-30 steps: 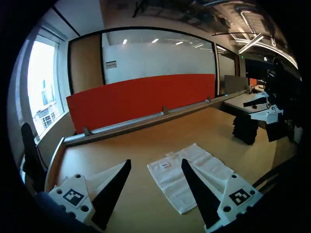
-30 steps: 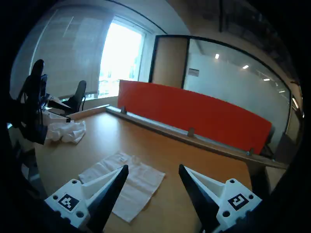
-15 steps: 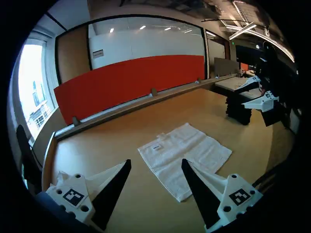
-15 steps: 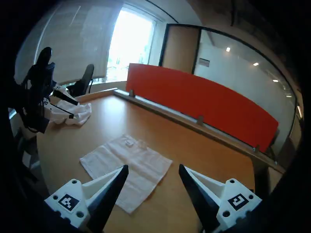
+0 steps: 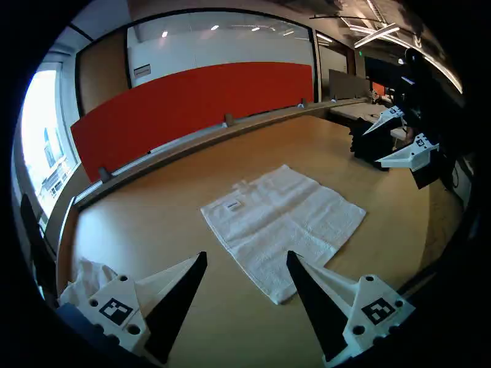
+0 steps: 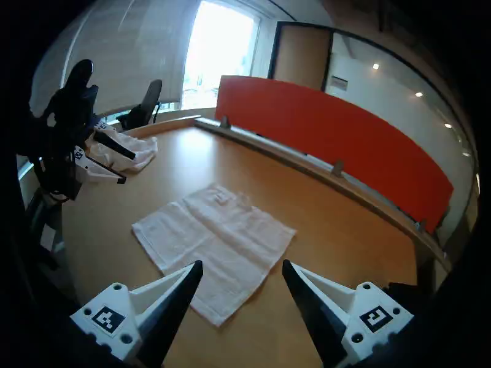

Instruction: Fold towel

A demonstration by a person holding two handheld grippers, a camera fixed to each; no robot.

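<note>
A white towel (image 5: 283, 219) lies spread flat on the wooden table (image 5: 147, 214), with a small label near its far edge. My left gripper (image 5: 245, 254) hovers open over the towel's near corner, nothing between its fingers. In the right gripper view the towel (image 6: 215, 236) lies just ahead of my right gripper (image 6: 241, 264), which is also open and empty. The right gripper (image 5: 372, 148) appears far right in the left gripper view, held up beside the table. The left gripper (image 6: 129, 168) appears at the left in the right gripper view, above the table's end.
A crumpled white cloth heap (image 6: 130, 153) lies at the table's left end, also seen as the heap (image 5: 86, 276) by my left finger. A dark folded stack (image 5: 368, 144) sits at the far right. A red divider panel (image 5: 196, 101) runs along the back edge. An office chair (image 6: 144, 110) stands by the window.
Both grippers have tipped downward and come closer to the towel, which now looks larger and sits higher in each view. Both stay open. The towel itself has not moved.
</note>
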